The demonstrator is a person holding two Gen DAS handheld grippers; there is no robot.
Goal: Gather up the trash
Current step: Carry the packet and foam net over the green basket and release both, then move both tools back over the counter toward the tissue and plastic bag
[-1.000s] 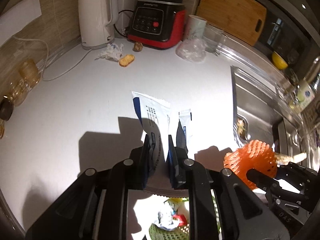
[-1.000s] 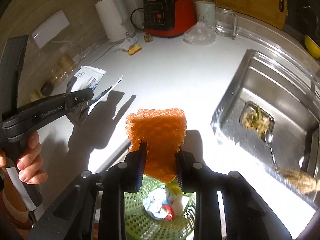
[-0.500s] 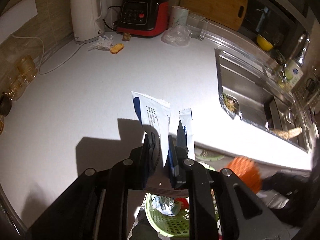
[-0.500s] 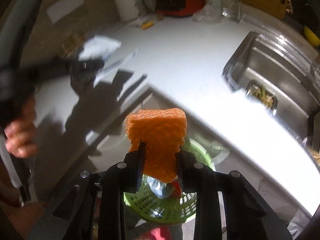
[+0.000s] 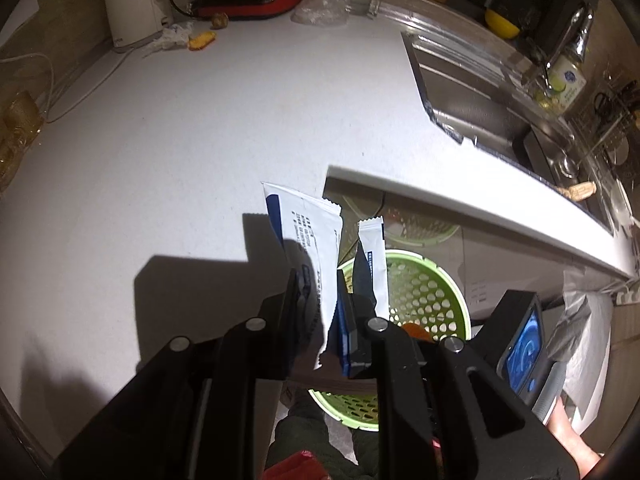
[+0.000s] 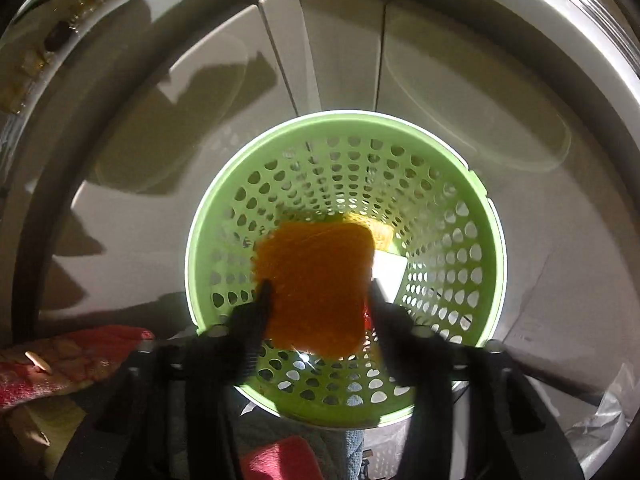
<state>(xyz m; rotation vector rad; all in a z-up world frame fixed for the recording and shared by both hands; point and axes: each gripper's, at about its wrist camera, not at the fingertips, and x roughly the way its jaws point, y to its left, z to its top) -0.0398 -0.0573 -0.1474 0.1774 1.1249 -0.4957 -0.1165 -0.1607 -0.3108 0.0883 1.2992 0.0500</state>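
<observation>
While opening, right tongs (image 6: pixel 318 294) above basket (image 6: pixel 486 224).

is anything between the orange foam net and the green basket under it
Nothing visible. The right gripper hangs over the green basket mouth, its jaws opening, with the orange foam net between them. Below the net lies only open basket, with earlier trash at the bottom.

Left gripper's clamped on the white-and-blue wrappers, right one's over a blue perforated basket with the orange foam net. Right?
Not quite: the perforated basket is green, as the right wrist view shows. The rest holds: left gripper clamps the white-and-blue wrappers; right gripper, jaws opening, has the orange foam net between them.
</observation>
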